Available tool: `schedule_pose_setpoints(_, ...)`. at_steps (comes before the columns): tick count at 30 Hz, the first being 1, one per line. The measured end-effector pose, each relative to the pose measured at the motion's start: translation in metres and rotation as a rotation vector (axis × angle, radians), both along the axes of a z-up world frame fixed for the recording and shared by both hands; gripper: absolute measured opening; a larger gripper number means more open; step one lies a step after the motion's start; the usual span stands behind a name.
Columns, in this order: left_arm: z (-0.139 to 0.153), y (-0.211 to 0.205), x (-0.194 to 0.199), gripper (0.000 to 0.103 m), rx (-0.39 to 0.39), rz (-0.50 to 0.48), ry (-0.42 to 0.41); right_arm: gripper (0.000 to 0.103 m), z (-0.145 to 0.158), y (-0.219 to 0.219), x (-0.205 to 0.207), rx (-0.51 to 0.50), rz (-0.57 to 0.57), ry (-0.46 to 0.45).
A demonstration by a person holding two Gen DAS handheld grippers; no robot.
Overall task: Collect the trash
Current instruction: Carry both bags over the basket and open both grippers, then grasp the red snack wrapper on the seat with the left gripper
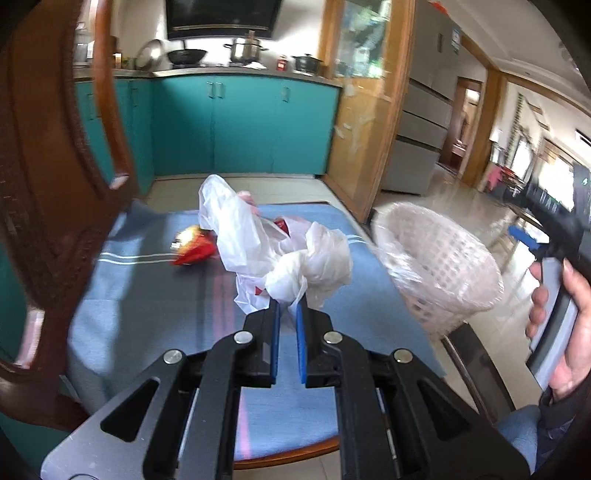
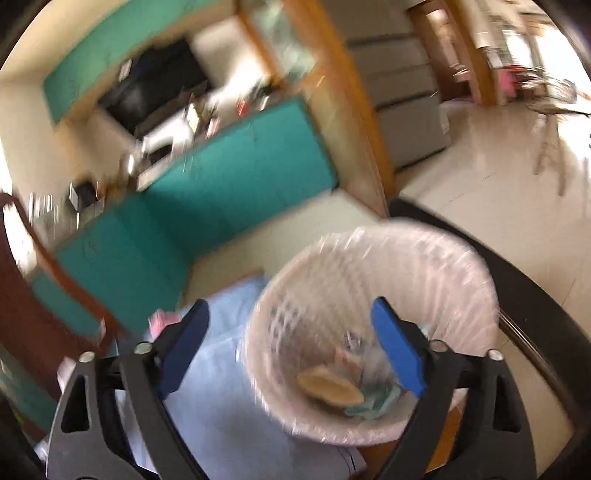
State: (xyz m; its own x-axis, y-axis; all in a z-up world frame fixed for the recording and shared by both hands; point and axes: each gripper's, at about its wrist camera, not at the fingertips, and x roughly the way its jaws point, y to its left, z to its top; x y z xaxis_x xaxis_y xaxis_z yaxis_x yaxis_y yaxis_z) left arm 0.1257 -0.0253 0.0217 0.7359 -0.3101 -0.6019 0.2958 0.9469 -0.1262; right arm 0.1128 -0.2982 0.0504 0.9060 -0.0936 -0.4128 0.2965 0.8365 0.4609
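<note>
Pinching white plastic bag [image 1: 258, 240] in left fingers [image 1: 275, 314], right fingers [image 2: 391, 350] spread wide, empty, over basket [image 2: 424, 266]

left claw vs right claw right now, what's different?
The left claw is shut on the white plastic bag over the blue cushion; the right claw is open and empty. The right hangs above the lined basket; the left does not. Both have blue pads.

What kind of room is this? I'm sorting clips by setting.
Most likely a home kitchen: teal cabinets under a counter, a pot and wok on the stove, a range hood above.
</note>
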Motion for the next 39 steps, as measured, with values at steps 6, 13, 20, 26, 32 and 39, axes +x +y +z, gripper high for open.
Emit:
schedule_pose_setpoints(6,0.01,-0.074,0.007,0.009,-0.026,-0.186,0.01,0.098,0.006,-0.021,-0.025,0.053,-0.142,-0.107)
schedule_pose_setpoints(13,0.036,-0.183,0.049,0.051,-0.066,-0.34,0.003,0.098,0.009,-0.036,-0.046,0.084,-0.216,-0.186)
schedule_pose_setpoints(20,-0.008,-0.156,0.065,0.095,0.105,-0.121,-0.005,0.098,0.005,-0.028,-0.026,0.095,-0.12,-0.122)
schedule_pose_setpoints(26,-0.049,-0.043,0.101,0.095,0.143,0.23,0.074,0.098,0.005,0.003,-0.01,0.053,0.007,-0.081)
schedule_pose_setpoints(32,-0.057,0.01,0.155,0.094,0.186,0.348,0.111,0.098,-0.001,0.033,0.005,0.013,0.122,-0.013)
schedule_pose_setpoints(39,-0.081,0.029,0.194,0.049,0.182,0.271,0.213,0.098,-0.003,0.058,0.012,-0.042,0.184,0.022)
